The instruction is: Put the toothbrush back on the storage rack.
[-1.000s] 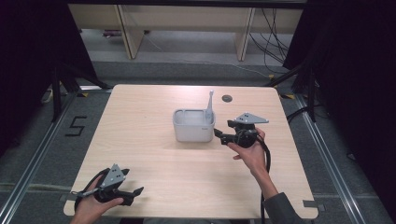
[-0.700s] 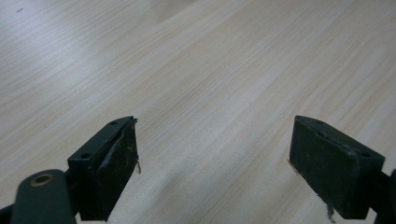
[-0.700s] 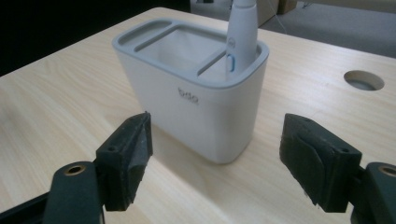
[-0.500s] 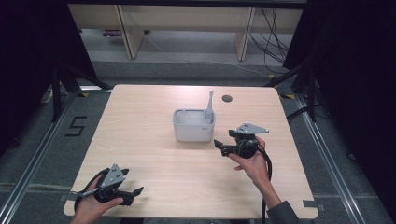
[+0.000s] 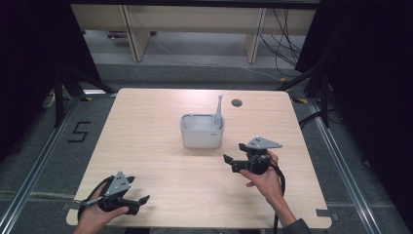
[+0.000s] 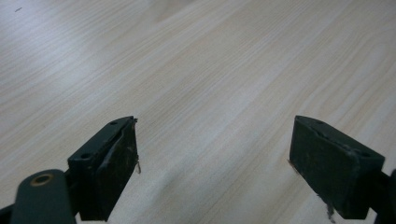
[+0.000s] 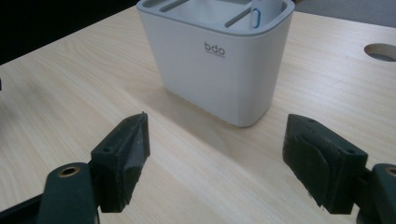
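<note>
A white compartmented holder (image 5: 202,130) marked "bdo" stands in the middle of the table, with a slim white handled item (image 5: 219,108) upright in its right rear slot. My right gripper (image 5: 233,152) is in front of and to the right of the holder, apart from it and pointing toward it. Its jaws have just been opening, and it is open with nothing between them. The right gripper view has the holder (image 7: 219,60) a short way beyond the gripper (image 7: 217,117). My left gripper (image 5: 139,202) rests open at the near left corner, and in its own view the gripper (image 6: 215,122) has bare wood under it.
The light wooden table (image 5: 156,112) has a round cable hole (image 5: 236,103) behind the holder, also seen as a hole (image 7: 380,50) in the right gripper view. Dark floor, metal rails and shelving legs surround the table.
The right gripper has drawn back from the holder's right side toward the near edge and sunk a little. The left gripper has stayed put.
</note>
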Demonstrator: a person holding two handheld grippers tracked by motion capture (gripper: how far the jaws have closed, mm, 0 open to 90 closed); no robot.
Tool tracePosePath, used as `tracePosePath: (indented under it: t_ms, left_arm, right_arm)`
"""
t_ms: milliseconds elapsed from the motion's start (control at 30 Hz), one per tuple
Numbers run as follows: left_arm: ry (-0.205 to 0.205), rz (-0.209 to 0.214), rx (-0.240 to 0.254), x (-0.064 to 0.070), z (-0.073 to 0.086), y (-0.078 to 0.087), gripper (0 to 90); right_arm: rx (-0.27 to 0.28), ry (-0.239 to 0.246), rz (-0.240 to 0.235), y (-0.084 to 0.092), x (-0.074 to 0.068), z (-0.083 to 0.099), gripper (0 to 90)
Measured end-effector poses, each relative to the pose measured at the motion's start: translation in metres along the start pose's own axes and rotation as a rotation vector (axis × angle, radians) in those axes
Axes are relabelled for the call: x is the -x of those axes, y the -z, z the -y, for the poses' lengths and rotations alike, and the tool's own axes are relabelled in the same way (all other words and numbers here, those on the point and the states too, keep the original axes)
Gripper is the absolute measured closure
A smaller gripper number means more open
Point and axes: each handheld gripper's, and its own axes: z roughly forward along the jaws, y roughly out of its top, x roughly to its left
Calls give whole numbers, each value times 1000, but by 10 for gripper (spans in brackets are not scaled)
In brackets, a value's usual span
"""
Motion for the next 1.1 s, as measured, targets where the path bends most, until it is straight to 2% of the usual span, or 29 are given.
tracePosePath:
  t_ms: [133,167,200,233,267,333,400,500,533,600,633,667,733,767,800,933,1000,1100]
  left_arm:
    - [2,-3,1,0,0,0,150]
    - [4,3,3,0,0,0,150]
    - [7,2,6,0,0,0,150]
    - [6,-1,8,0,1,0,150]
    - [10,1,16,0,1,-1,150]
    - [5,-3,4,0,0,0,150]
    - [9,0,7,0,0,0,150]
    - [5,2,4,0,0,0,150]
    - [6,2,6,0,0,0,150]
    - [6,2,6,0,0,1,150]
    - [6,1,6,0,0,1,150]
    - [6,0,6,0,0,1,150]
    - [7,1,15,0,1,0,150]
    - [9,7,22,0,1,-1,150]
    - [7,2,15,0,1,0,150]
    - [5,-4,8,0,1,0,150]
    - [7,-3,14,0,1,0,150]
    - [6,-3,13,0,1,0,150]
  right_arm:
    - [-7,-28,1,1,-3,5,234]
    - [-9,-5,5,2,-2,6,233]
    - [-8,-35,0,2,-4,8,230]
    - [-31,-44,-1,3,-4,9,220]
    - [-31,-44,-1,3,-4,9,220]
    - [-15,-5,-3,3,-3,11,220]
    - [-5,-31,-5,4,-5,14,223]
    - [-12,-12,11,7,-6,16,223]
    - [-23,-37,-2,7,-8,17,224]
    - [-13,-37,-7,8,-9,19,224]
    - [-14,-14,-5,7,-8,20,224]
    - [-13,-34,-5,9,-9,21,223]
    - [-22,-15,-8,9,-9,22,222]
    - [-17,-38,-3,10,-11,23,220]
    - [-27,-17,7,11,-10,23,218]
    - [-49,-46,-8,12,-13,28,207]
    - [-40,-33,-17,11,-12,31,203]
    - [-40,-22,-2,14,-12,33,200]
